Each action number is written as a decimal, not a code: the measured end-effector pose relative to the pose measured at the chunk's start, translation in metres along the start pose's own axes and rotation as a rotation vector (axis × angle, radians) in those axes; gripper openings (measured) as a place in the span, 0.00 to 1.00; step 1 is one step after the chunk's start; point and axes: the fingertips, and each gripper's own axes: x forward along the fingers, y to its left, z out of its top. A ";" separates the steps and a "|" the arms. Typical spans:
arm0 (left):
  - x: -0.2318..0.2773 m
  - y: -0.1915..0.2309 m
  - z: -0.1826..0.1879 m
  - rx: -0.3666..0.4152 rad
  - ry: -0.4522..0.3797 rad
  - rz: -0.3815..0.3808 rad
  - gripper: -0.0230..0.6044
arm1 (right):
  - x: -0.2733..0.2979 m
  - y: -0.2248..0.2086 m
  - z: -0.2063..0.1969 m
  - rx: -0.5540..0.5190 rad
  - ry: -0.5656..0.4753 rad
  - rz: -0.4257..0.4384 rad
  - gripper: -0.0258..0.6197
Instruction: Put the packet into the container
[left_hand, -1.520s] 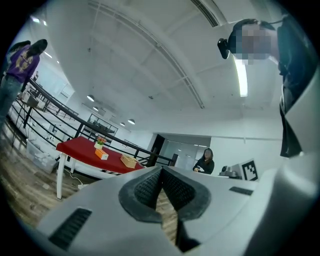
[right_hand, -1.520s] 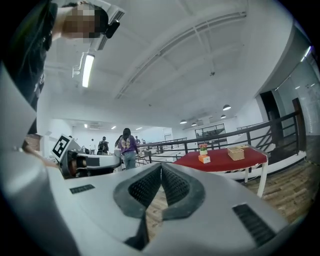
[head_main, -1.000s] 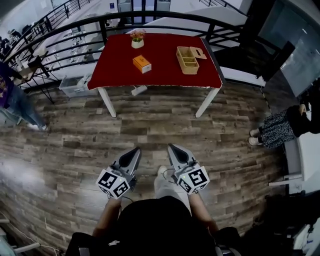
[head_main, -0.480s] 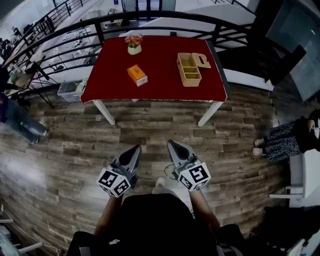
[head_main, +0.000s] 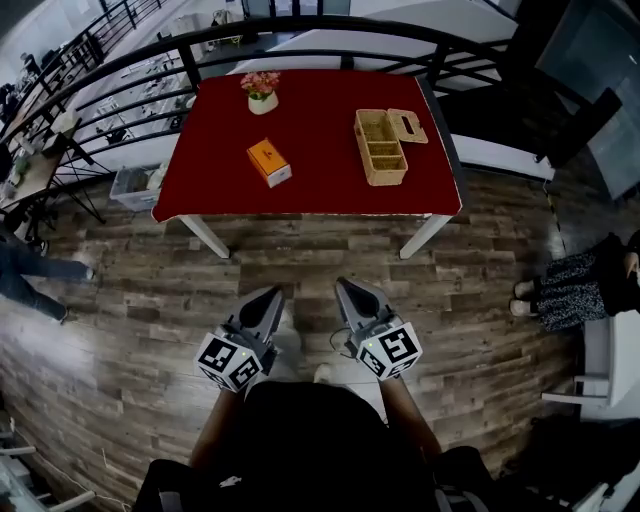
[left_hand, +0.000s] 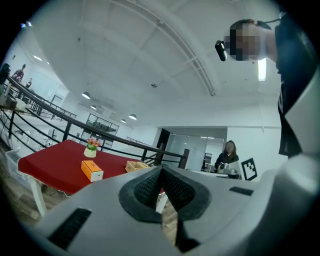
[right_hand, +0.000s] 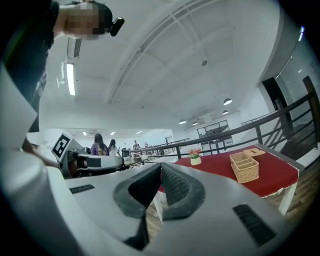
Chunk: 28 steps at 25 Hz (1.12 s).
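An orange packet (head_main: 269, 162) lies on the red table (head_main: 320, 180), left of centre; it shows too in the left gripper view as the orange packet (left_hand: 92, 170). A woven container (head_main: 381, 147) with its lid beside it stands right of centre, also in the right gripper view as the woven container (right_hand: 244, 167). My left gripper (head_main: 274, 295) and right gripper (head_main: 343, 287) are held side by side over the wooden floor, short of the table's near edge. Both are shut with nothing between the jaws.
A small flower pot (head_main: 262, 94) stands at the table's far left. A black railing (head_main: 300, 30) curves behind the table. A seated person (head_main: 585, 285) is at the right, another person (head_main: 25, 275) at the left. White table legs (head_main: 205, 237) stand at the near corners.
The table has come nearer and lower in the head view as I walk toward it. Both grippers keep their pose, shut. The person at left has slid toward the frame edge.
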 end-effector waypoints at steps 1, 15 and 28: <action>0.008 0.008 0.002 0.001 0.001 -0.004 0.05 | 0.009 -0.006 0.000 0.000 0.001 -0.002 0.07; 0.131 0.169 0.071 0.018 -0.028 -0.098 0.05 | 0.199 -0.098 0.035 -0.037 0.011 -0.051 0.07; 0.175 0.289 0.108 -0.029 -0.002 -0.089 0.05 | 0.332 -0.126 0.028 -0.059 0.066 -0.080 0.07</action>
